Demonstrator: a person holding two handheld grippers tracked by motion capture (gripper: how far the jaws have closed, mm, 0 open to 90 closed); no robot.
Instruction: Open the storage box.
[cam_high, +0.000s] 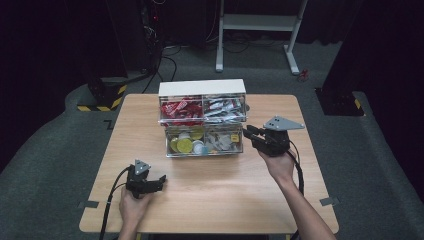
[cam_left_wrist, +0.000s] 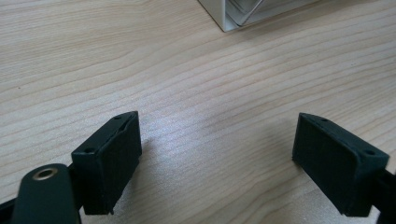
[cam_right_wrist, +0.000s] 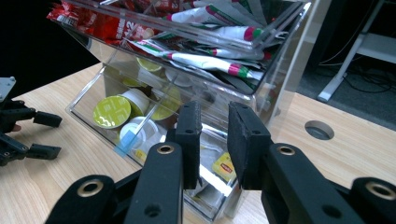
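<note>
- Looking down from the high view: clear organiser box (cam_high: 202, 120) sits at 12 o'clock on the wooden table (cam_high: 225, 190) – red sachets upper left bin, white/red-green sachets upper right, green-lidded capsules lower left, tea bags lower right.
- Right gripper (cam_high: 250, 132) held off the table at approx 3 o'clock of the box, tips just beside the lower right bin's front corner; jaws look nearly together.
- Left gripper (cam_high: 161, 181) rests low at 7 o'clock of the box, well apart from it, jaws spread.
- Left gripper view: jaws wide, nothing btwn them – bare wood grain below; a corner of the box at 12 to 1 o'clock, far off.
- Right gripper view: jaws narrow w/ a small gap, holding nothing; they stand right in front of the lower right bin's clear wall, a yellow-tagged tea bag (cam_right_wrist: 223, 165) behind it. Can't tell if the tips touch the plastic. Capsules (cam_right_wrist: 112, 111) at 10 o'clock, sachets (cam_right_wrist: 210, 63) at 12, left gripper at 9.
</note>
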